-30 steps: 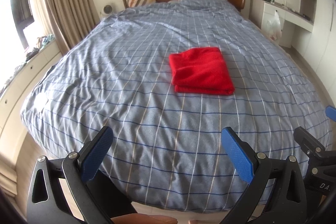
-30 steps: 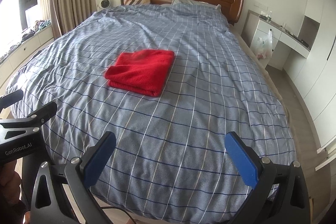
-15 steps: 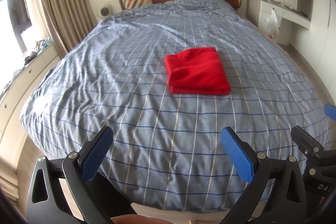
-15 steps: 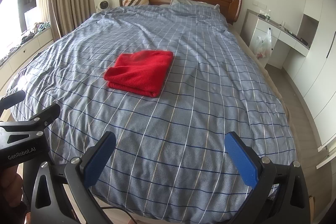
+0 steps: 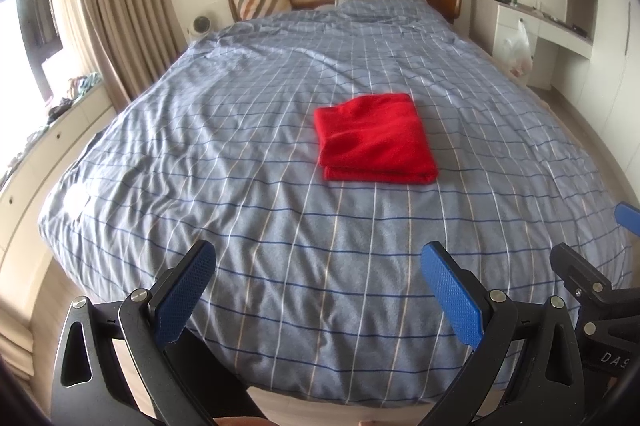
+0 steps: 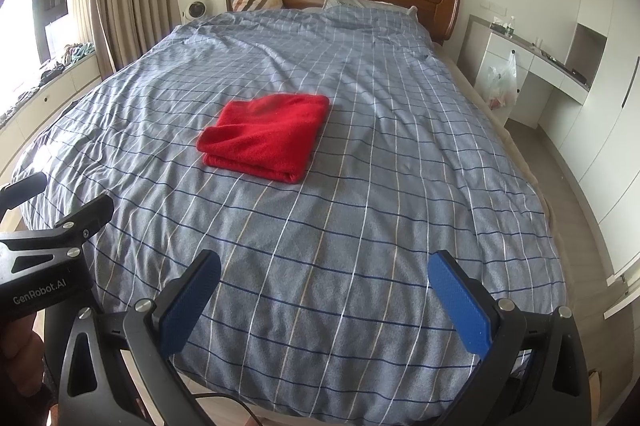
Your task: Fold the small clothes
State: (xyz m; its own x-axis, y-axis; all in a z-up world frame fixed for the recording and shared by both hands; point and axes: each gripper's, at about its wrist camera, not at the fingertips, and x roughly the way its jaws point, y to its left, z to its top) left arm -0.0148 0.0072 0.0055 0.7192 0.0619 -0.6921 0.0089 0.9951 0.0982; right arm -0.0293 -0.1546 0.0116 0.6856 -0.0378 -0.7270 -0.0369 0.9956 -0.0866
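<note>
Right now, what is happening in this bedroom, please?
A person holds two grippers at the foot of the bed. The left gripper and the right gripper are both open and hold nothing. A red cloth lies folded in a neat rectangle on the blue checked duvet, near the middle, apart from both grippers. Judging from this, the folding looks done, or nearly so.

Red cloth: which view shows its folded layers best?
Right wrist. The red cloth sits corner-on there, so two stacked edges show. The left wrist view shows it squarer, with layers visible along the near edge only.
</note>
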